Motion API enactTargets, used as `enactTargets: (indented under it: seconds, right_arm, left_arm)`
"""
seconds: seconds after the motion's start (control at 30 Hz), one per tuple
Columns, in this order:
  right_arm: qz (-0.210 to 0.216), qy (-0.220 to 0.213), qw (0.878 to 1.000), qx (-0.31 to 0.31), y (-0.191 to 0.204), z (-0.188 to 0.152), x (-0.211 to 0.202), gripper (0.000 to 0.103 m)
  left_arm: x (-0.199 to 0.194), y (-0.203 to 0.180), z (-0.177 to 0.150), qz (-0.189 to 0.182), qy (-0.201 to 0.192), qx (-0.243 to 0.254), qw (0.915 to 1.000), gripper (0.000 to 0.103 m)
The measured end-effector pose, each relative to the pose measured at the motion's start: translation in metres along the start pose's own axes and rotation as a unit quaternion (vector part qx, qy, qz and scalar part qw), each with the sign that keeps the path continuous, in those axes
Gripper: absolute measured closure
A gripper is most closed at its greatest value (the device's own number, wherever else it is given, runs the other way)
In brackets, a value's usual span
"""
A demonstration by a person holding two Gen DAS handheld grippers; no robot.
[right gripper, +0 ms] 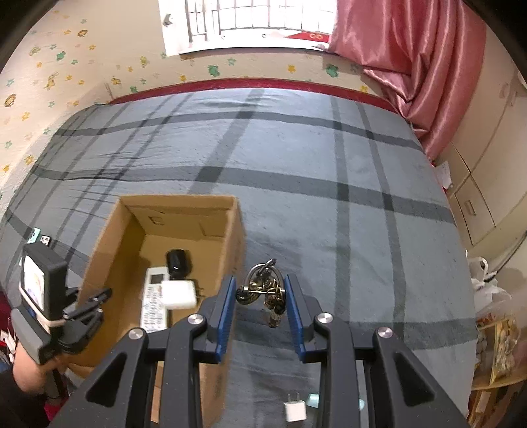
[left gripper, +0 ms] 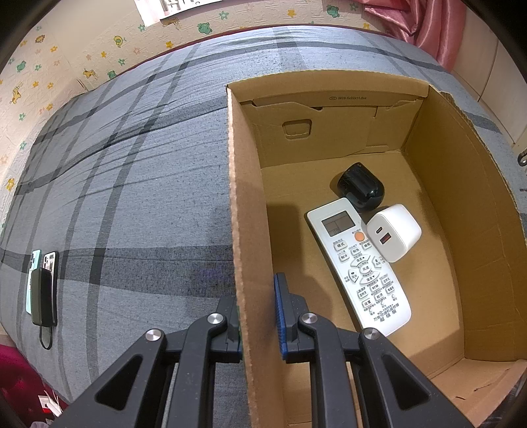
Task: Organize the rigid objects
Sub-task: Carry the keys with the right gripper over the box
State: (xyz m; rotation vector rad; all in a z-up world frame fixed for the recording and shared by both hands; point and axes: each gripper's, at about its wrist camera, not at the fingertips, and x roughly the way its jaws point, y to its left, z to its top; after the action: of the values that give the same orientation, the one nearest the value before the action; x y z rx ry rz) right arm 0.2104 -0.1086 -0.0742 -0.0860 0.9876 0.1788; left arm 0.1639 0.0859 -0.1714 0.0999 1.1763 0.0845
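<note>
The left gripper (left gripper: 260, 312) pinches the brown cardboard box's wall (left gripper: 245, 230) to steady it; the right gripper (right gripper: 260, 306), jaws clamped on a metal key bunch (right gripper: 263, 289), carries it boxward.

Bright indoor light, window (right gripper: 260, 19) blown out; soft shadows in box (left gripper: 428, 230) — fisheye warp, dark corners

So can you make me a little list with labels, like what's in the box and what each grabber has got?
in the box: white remote, white charger, black case
left gripper: jaws shut on the box's side wall
right gripper: jaws shut on a bunch of keys, beside the box
left on the bed: small white plug, phones
</note>
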Motion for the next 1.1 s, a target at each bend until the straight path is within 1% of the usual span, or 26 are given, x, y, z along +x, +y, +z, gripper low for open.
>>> enactTargets:
  seconds: [0.23, 0.47, 0.67, 1.1]
  right_arm:
    - [0.025, -0.004, 0.999, -0.021, 0.034, 0.009, 0.001, 0.072]
    - [0.048, 0.008, 0.998, -0.040, 0.064, 0.009, 0.013, 0.072]
    - [0.063, 0.026, 0.996, -0.051, 0.087, 0.004, 0.030, 0.072]
    - [0.069, 0.079, 0.993, -0.060, 0.116, -0.021, 0.084, 0.072]
  left_arm:
    - [0.000, 0.000, 0.000, 0.000, 0.000, 0.000, 1.0000, 0.088]
    - [0.001, -0.001, 0.000, 0.000, 0.000, 0.000, 1.0000, 0.088]
    - [0.002, -0.001, 0.000, -0.002, 0.000, -0.001, 1.0000, 0.088]
    - [0.001, 0.001, 0.000, -0.003, 0.000, -0.002, 1.0000, 0.088]
